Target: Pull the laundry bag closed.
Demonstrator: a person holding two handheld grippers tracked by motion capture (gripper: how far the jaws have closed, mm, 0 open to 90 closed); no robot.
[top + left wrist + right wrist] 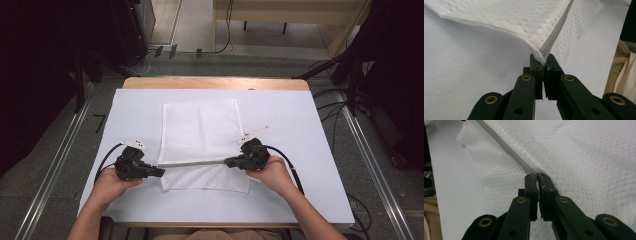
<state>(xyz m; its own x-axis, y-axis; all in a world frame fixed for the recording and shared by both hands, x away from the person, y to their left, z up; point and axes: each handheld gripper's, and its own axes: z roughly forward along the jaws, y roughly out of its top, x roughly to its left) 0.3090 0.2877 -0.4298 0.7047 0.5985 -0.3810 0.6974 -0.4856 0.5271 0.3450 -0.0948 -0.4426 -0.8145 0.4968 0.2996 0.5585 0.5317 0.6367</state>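
Observation:
A white mesh bag (pixel 200 132) with a grey zipper (pixel 195 162) lies on the white table cover. My left gripper (pixel 161 172) is shut on the zipper's left end, where the mesh corner (pixel 541 53) is pinched between the jaws. My right gripper (pixel 227 162) is shut on the zipper's right end, clamped on a small metal zipper pull (pixel 535 176). The zipper band (pixel 506 147) runs taut between both grippers, lifted a little off the table. Mesh (pixel 205 179) hangs in front of the zipper line, toward me.
The white table cover (pixel 285 130) has a wooden table edge (pixel 215 82) showing at the far side. Dark stands and cables stand on the floor at both sides. A person's beige clothing (pixel 624 75) shows at the near edge.

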